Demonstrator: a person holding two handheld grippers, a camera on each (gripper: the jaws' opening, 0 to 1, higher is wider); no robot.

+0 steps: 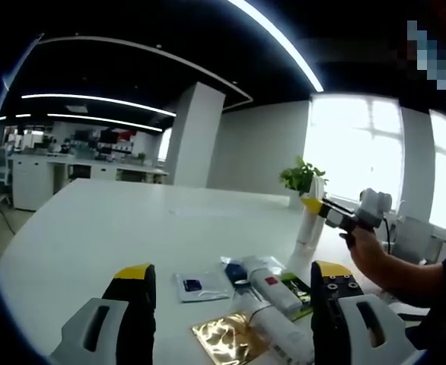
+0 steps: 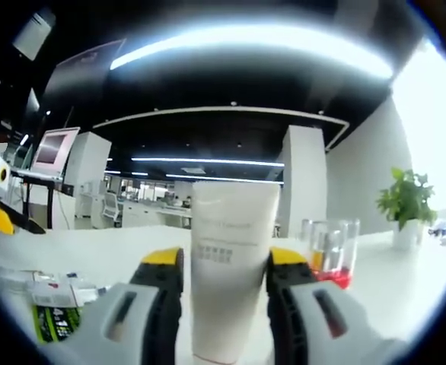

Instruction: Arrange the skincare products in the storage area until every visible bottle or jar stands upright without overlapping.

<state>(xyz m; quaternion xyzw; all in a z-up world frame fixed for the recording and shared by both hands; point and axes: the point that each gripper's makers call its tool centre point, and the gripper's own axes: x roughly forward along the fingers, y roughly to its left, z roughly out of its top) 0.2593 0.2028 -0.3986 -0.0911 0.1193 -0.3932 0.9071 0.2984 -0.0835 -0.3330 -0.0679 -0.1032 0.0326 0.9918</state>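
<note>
I see a dim room with a dark ceiling, lit by long strip lights (image 1: 276, 42) that bend strongly in the fisheye. In the left gripper view the windows (image 1: 352, 148) are burnt out to pure white and throw a soft shine on the white table (image 1: 116, 228). The gold packet (image 1: 227, 338) gives a small glare. In the right gripper view a wide band of light (image 2: 261, 42) blooms on top, and the white tube (image 2: 227, 274) near the lens looks soft. Edges are stretched and slightly blurred in both views.

Left tongs (image 1: 230, 285) gape wide apart; right tongs (image 2: 224, 266) stand clamped, held upright.
</note>
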